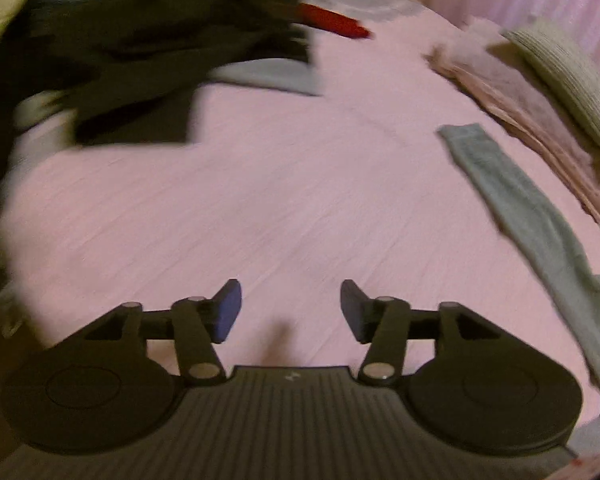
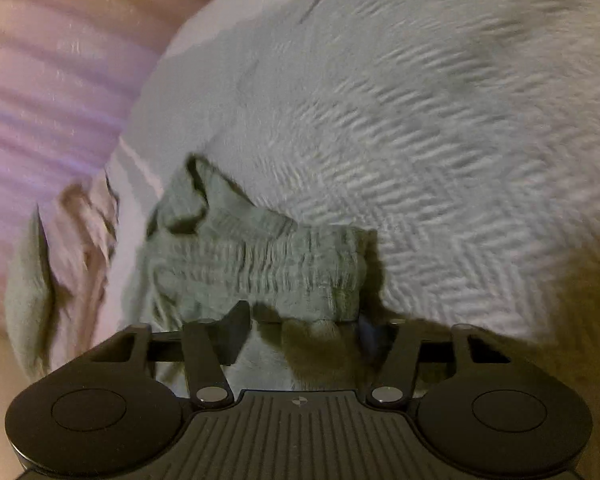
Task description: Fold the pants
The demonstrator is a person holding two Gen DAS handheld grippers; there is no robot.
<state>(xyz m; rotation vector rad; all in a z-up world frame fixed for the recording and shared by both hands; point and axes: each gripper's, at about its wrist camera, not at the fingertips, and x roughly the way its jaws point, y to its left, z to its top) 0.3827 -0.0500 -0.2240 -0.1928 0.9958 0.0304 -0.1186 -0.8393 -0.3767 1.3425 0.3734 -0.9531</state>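
The grey-green pants lie on a pink bedsheet (image 1: 280,184). One long pants leg (image 1: 520,208) runs down the right side of the left wrist view. My left gripper (image 1: 291,312) hovers over bare sheet, open, with nothing between its fingers. In the right wrist view the ruched elastic waistband (image 2: 260,264) is bunched right in front of my right gripper (image 2: 302,330). A fold of it hangs between the two fingers and covers part of the right finger. A gap shows beside the left finger (image 2: 240,328), so the pads do not visibly press on the cloth.
A dark clothing pile (image 1: 140,40) fills the upper left, with a red item (image 1: 332,20) and a light blue cloth (image 1: 268,76) at its edge. Folded pink cloth (image 1: 500,92) and a pale woven piece (image 1: 560,80) lie at right. A white textured blanket (image 2: 420,120) lies behind the waistband.
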